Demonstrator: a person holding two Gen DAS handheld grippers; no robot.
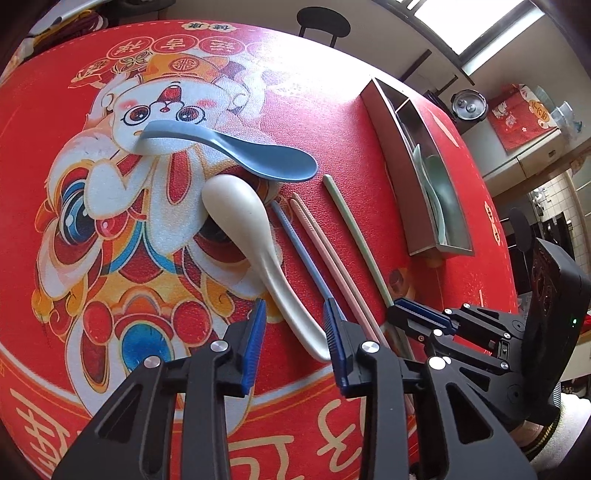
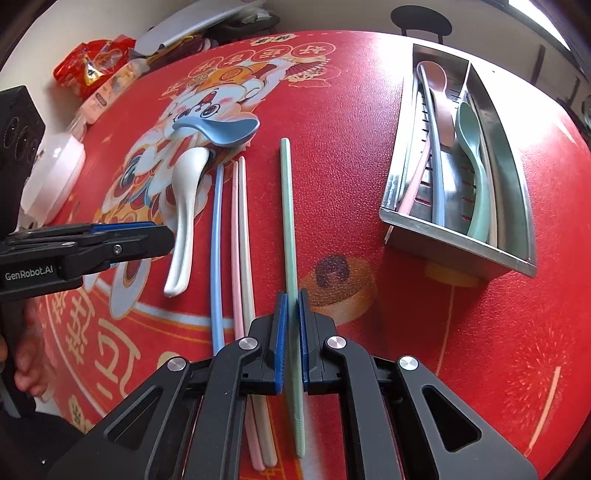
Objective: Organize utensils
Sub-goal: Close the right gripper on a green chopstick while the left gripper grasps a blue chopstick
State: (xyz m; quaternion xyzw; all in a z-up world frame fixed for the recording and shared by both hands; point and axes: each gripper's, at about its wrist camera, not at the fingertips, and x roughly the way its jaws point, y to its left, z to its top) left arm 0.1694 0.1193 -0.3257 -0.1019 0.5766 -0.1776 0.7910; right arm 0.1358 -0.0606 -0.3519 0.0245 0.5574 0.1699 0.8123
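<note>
My left gripper [image 1: 296, 301] stands open astride the handle of a white spoon [image 1: 240, 218] lying on the red tablecloth; its left pad is clear of the handle. My right gripper [image 2: 293, 294] is shut on the near part of a green chopstick [image 2: 288, 206], which still lies flat. Between spoon and green chopstick lie a blue chopstick [image 2: 217, 240], a pink one [image 2: 236, 240] and a beige one [image 2: 245, 240]. A blue spoon [image 2: 221, 129] rests past the white spoon's bowl. The metal caddy [image 2: 454, 240] at the right holds a pink spoon, a green spoon and chopsticks.
Snack packets [image 2: 92, 70] and a white container [image 2: 55, 166] sit along the table's left edge. A black chair [image 2: 421, 18] stands beyond the far edge. A person's hand [image 2: 26, 350] grips the left tool. Bare red cloth lies between the chopsticks and the caddy.
</note>
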